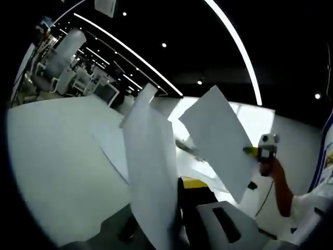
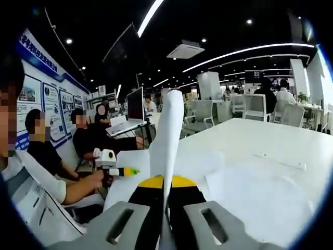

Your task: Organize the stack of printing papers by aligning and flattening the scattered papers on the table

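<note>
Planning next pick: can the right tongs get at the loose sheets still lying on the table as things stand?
Probably not yet: the right tongs are shut on an upright sheet. The flat sheets on the table lie unobstructed ahead, so releasing first would free it.

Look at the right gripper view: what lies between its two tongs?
A white sheet of paper, seen edge-on, stands upright between the right tongs, which are closed on it. Beyond it, more sheets lie on the white table.

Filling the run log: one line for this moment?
left gripper: shut on paper sheet | right gripper: shut on second sheet | both lifted above white table
</note>
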